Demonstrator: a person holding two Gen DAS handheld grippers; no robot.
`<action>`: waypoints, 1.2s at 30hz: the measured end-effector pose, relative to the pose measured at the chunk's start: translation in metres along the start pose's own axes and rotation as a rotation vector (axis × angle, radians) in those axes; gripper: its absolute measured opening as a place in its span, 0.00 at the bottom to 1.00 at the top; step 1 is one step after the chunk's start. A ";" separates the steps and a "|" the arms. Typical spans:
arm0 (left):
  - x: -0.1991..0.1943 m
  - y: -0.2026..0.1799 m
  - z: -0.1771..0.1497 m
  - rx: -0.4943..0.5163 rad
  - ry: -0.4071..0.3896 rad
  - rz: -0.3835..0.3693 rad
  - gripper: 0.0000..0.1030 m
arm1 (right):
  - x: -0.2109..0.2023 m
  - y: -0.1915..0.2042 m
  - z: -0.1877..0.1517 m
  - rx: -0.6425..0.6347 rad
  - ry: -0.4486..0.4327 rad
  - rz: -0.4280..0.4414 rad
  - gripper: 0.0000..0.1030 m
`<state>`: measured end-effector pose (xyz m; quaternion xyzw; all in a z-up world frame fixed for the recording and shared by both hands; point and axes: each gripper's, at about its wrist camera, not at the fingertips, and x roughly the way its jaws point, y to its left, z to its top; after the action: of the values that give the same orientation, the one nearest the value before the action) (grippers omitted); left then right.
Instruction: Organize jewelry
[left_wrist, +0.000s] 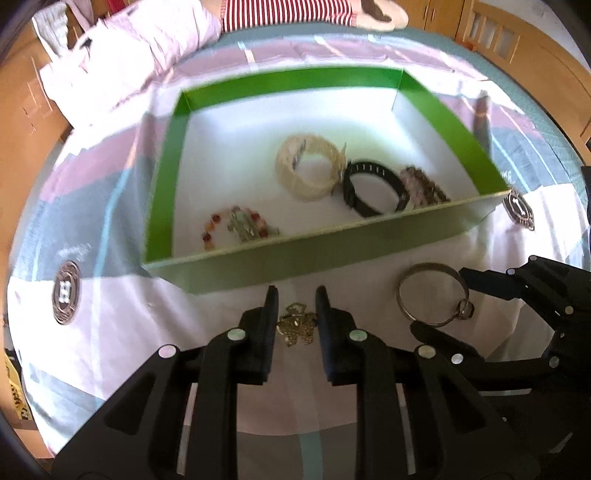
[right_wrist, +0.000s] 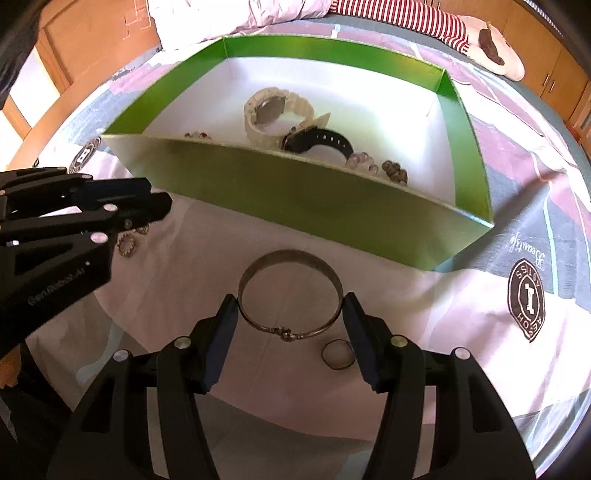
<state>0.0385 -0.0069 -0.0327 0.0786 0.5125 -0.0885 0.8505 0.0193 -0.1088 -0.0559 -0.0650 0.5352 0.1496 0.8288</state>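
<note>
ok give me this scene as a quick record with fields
surface: patterned bedsheet
box: green, open, holds two watches and beaded bracelets
left gripper: shut on gold chain
right gripper: pads at either side of bangle, grip unclear
ring: on sheet beside bangle

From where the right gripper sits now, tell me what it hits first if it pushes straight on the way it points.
The right gripper already straddles the metal bangle lying on the bedspread, so it would most likely meet that or the cloth first. The green box stands further ahead, though depth is hard to judge.
</note>
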 end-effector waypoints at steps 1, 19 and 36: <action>-0.004 0.001 0.002 0.003 -0.015 0.004 0.20 | -0.001 -0.001 0.001 0.003 -0.009 0.003 0.57; -0.014 0.015 0.009 -0.036 -0.072 0.018 0.20 | -0.003 0.002 0.003 -0.030 -0.027 -0.017 0.60; 0.025 0.050 0.007 -0.215 0.102 -0.060 0.58 | 0.031 0.010 0.007 -0.055 -0.004 -0.026 0.58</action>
<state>0.0677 0.0383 -0.0496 -0.0241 0.5638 -0.0541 0.8238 0.0344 -0.0919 -0.0802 -0.0946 0.5281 0.1536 0.8298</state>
